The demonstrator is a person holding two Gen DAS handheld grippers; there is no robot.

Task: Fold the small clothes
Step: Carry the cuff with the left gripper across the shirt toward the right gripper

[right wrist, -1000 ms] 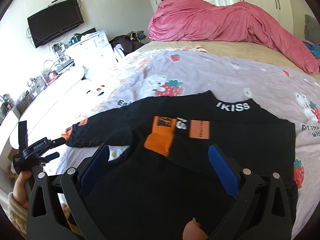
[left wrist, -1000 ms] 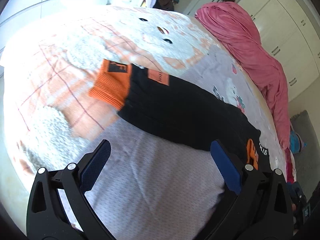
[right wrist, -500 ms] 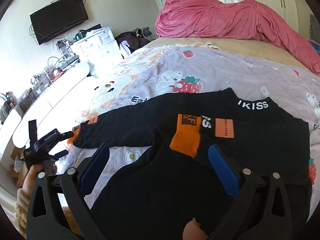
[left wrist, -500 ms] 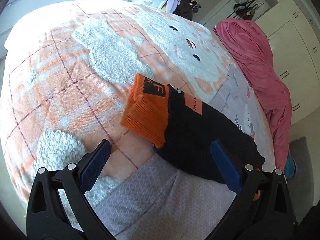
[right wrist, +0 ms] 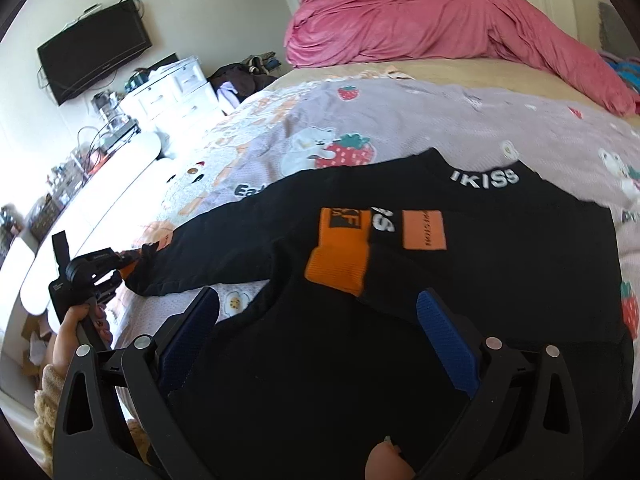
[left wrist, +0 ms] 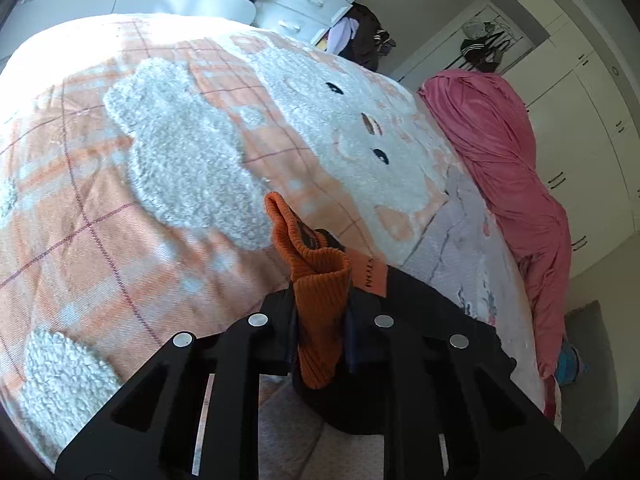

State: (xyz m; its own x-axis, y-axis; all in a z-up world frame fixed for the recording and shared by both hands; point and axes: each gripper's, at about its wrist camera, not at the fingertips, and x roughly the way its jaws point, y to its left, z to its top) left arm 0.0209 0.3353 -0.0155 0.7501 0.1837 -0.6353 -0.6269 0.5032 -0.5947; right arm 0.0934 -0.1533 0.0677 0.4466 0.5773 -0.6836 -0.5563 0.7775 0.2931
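A small black sweater [right wrist: 500,264] with orange cuffs lies flat on the bed, collar away from me. One sleeve is folded across the chest, its orange cuff [right wrist: 340,256] on top. The other sleeve [right wrist: 224,248] stretches out to the left. My left gripper [left wrist: 320,332] is shut on that sleeve's orange cuff [left wrist: 316,280], which bunches up between the fingers; the gripper also shows in the right wrist view [right wrist: 92,276]. My right gripper [right wrist: 318,332] is open and empty, hovering over the sweater's lower body.
A plaid orange blanket with a fluffy white bear [left wrist: 192,168] covers the bed's left end. A lilac strawberry-print sheet [right wrist: 400,120] lies under the sweater. A pink duvet [right wrist: 440,20] is heaped at the far side. White drawers [right wrist: 168,92] stand beyond the bed.
My left gripper moved to the end of the outstretched sleeve and shut on its orange cuff. My right gripper stayed open over the sweater, shifting only slightly.
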